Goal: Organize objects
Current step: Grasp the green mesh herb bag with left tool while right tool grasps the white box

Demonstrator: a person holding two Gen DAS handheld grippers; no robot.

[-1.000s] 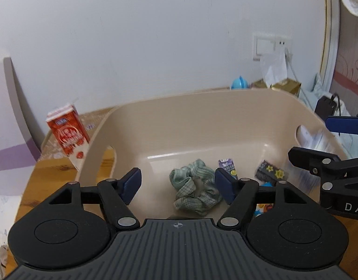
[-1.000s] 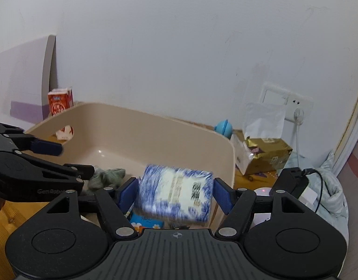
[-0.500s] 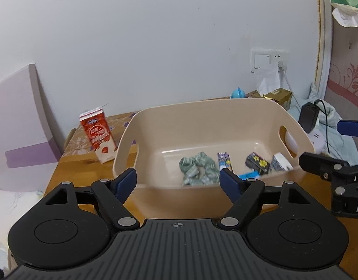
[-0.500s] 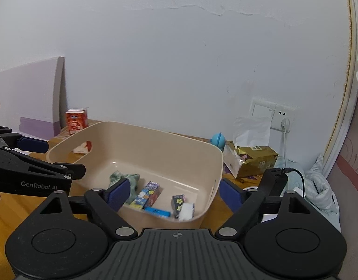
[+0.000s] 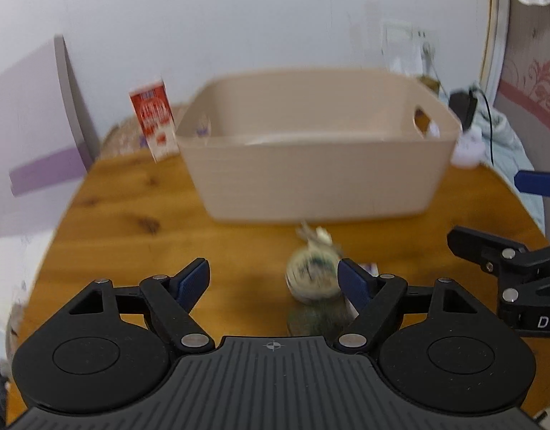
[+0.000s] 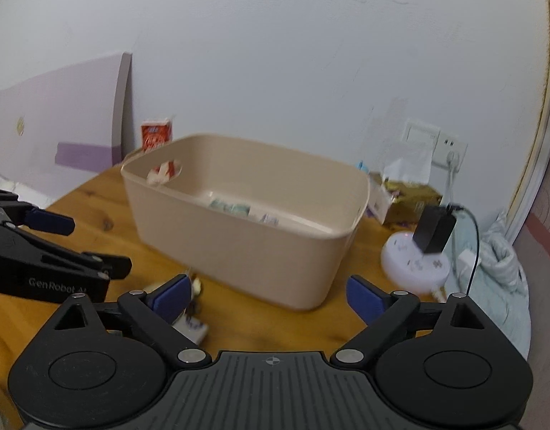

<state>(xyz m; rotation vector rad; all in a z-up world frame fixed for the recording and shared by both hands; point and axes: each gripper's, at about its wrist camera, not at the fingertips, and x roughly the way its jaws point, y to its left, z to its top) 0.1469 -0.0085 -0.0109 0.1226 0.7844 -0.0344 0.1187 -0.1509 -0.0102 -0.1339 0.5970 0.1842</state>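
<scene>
Two grippers: both stand spread and empty, pulled back from the bin.
Left gripper [image 5: 273,279]: jaws wide, opened further within the last second; nothing is pinched, though a blurred round object [image 5: 312,272] lies on the table just inside its right finger.
Right gripper [image 6: 267,295]: jaws have just been opening; the blue-and-white pack it carried a second ago is gone from between them.
Bin [image 6: 239,251]: beige, on the wooden table [image 5: 131,215], now holding the dropped items.
Still loose: a small packet [image 6: 192,326] by the right gripper's left finger.
Meaning: drop-off looks done; the leftovers in front of the bin look like the next pick.
</scene>
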